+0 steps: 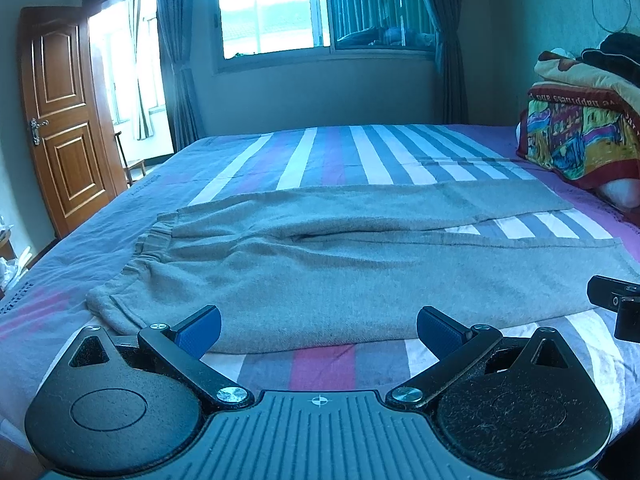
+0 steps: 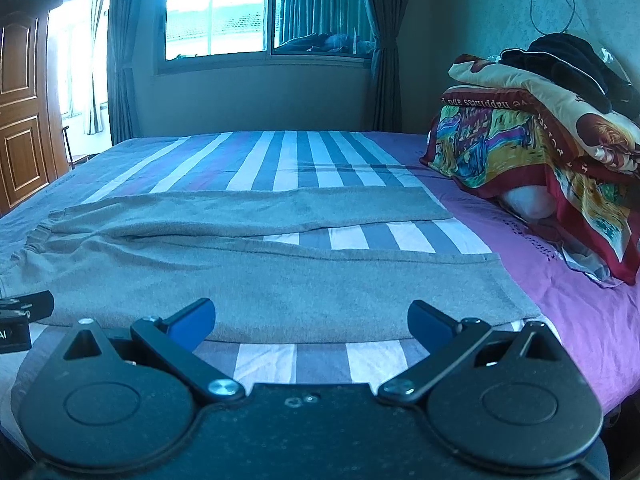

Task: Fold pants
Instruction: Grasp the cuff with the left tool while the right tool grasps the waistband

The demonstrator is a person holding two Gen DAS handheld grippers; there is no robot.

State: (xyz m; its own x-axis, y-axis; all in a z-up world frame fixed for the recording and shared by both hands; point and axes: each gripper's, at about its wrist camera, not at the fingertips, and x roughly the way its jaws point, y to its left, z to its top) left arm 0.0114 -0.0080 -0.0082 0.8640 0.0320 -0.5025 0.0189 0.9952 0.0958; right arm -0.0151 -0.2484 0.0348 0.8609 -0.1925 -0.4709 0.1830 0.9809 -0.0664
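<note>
While the grey knitted pants lie flat and unfolded on the striped bed sheet, I judge no fold made yet. Waistband left, hems right, long axis crosswise. My left gripper and right gripper gape empty at the near edge.

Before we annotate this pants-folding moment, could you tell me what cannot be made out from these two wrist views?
- Pants: in the left wrist view, the near hem is hidden behind the left claw.
- Waistband: in the right wrist view, its near end is cut off by the left edge.
- Right claw: open, but whether its fingers touch the fabric cannot be told.
- Blanket pile: its right part is cut off by the frame edge.
</note>
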